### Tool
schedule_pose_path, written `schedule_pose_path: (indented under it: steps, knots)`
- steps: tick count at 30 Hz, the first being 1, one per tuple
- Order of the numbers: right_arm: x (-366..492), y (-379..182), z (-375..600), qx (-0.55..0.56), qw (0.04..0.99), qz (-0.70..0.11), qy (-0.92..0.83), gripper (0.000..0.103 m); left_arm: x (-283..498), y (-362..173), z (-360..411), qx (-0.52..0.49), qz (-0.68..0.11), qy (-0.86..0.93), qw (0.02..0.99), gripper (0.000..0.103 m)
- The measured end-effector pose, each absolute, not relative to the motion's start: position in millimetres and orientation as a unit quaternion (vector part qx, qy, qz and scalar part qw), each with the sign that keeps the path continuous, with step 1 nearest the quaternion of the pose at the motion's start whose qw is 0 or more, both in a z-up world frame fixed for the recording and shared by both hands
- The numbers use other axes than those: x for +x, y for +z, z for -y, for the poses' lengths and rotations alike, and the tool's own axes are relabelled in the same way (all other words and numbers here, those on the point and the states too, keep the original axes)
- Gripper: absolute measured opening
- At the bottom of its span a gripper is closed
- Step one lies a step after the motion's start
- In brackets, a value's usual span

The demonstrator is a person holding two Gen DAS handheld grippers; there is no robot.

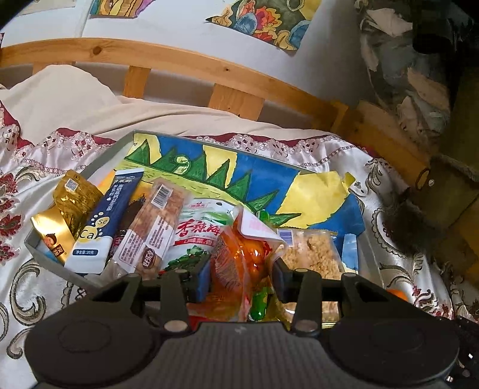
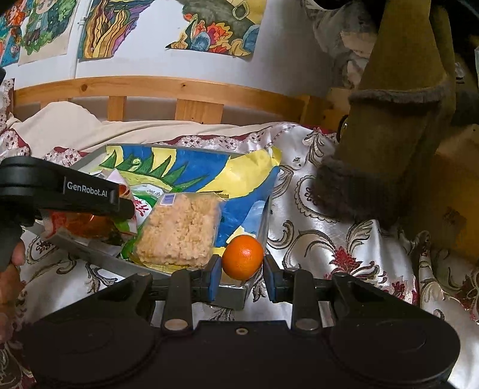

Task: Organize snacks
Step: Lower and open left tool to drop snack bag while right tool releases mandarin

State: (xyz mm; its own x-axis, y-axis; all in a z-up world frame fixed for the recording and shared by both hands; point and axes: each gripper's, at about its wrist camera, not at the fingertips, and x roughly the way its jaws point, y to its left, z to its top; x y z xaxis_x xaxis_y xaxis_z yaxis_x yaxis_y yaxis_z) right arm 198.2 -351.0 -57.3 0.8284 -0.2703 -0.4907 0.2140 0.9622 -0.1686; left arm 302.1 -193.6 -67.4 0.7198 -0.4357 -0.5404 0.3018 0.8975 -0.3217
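Observation:
A grey tray (image 1: 98, 155), lined with a bright drawing, lies on the bedspread. My left gripper (image 1: 241, 278) is shut on an orange snack packet (image 1: 239, 257) over the tray's near side. Left of it lie a green-white packet (image 1: 197, 236), a clear-wrapped bar (image 1: 155, 227), a blue-white sachet (image 1: 101, 227) and gold packets (image 1: 74, 197). A puffed-rice cake (image 2: 179, 230) lies in the tray's right half. My right gripper (image 2: 242, 269) is shut on a mandarin (image 2: 243, 256) above the tray's (image 2: 233, 294) near right corner. The left gripper's finger (image 2: 89, 203) shows at the left.
The patterned satin bedspread (image 2: 344, 245) surrounds the tray. A wooden bed rail (image 1: 185, 65) runs behind it, below a wall with drawings (image 2: 98, 27). An olive coat with a fur trim (image 2: 389, 143) hangs close on the right. A hand (image 2: 15, 257) holds the left gripper.

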Motion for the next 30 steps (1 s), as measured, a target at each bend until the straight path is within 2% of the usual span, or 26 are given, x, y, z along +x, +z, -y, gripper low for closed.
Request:
schedule_pose_path:
  steps: [8,12,15,18,28,30]
  knots:
    - [199.6,-56.7,350.9,-0.054,0.956,-0.260,-0.125,0.032,304.8,-67.5,194.9,-0.102,-0.322,-0.202,0.919,0.047]
    - [199.5,-55.4,352.5,-0.050,0.956,-0.259,-0.129,0.034,304.7,-68.6,193.1,-0.106,-0.324,-0.202,0.918,0.052]
    - [198.9,-54.7,352.3,-0.050,0.957,-0.256,-0.128,0.043,305.5,-69.3,191.6,-0.106,-0.328,-0.202,0.917,0.056]
    - [199.0,-54.4,352.0,-0.050,0.957,-0.256,-0.126,0.046,304.5,-68.1,190.8,-0.105,-0.326,-0.199,0.918,0.060]
    - [198.2,-52.8,352.1,-0.048,0.958,-0.252,-0.128,0.050,302.2,-64.0,195.2,-0.082,-0.311,-0.197,0.926,0.063]
    - [198.0,-52.4,352.6,-0.047,0.959,-0.250,-0.129,0.051,301.5,-63.3,195.0,-0.083,-0.309,-0.199,0.926,0.067]
